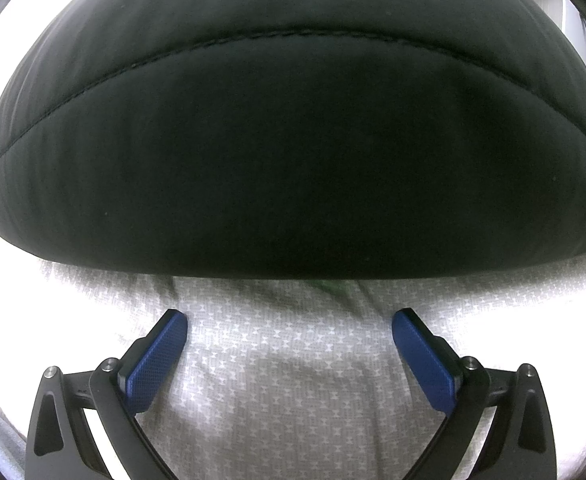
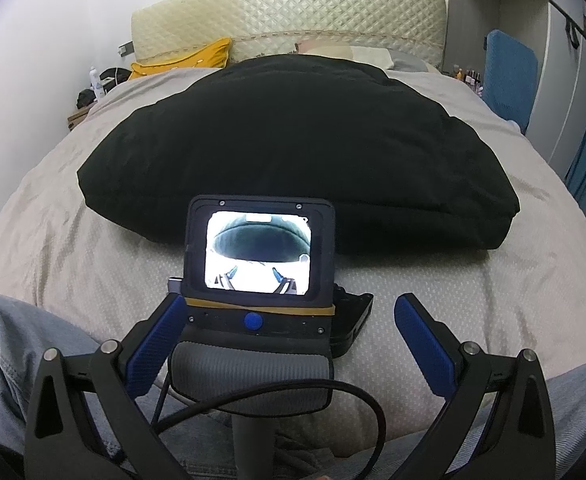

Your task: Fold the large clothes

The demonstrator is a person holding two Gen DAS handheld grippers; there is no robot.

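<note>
A large black padded garment [image 2: 293, 148] lies folded in a thick bundle in the middle of the bed; in the left wrist view this black garment [image 1: 293, 152] fills the upper frame, with a stitched seam across it. My left gripper [image 1: 289, 316] is open, close to the garment's near edge, fingers over the patterned sheet, touching nothing. In the right wrist view the left gripper's body and lit camera screen [image 2: 259, 256] rest on the bed just in front of the garment. My right gripper [image 2: 289, 308] is open behind it, holding nothing.
The bed sheet [image 2: 473, 288] is beige with a small pattern. A yellow pillow [image 2: 197, 58] and a quilted headboard [image 2: 289, 12] stand at the far end. A blue towel [image 2: 511, 76] and cabinets are at right. A person's denim-clad legs [image 2: 17, 352] flank the near edge. A cable [image 2: 333, 396] loops below.
</note>
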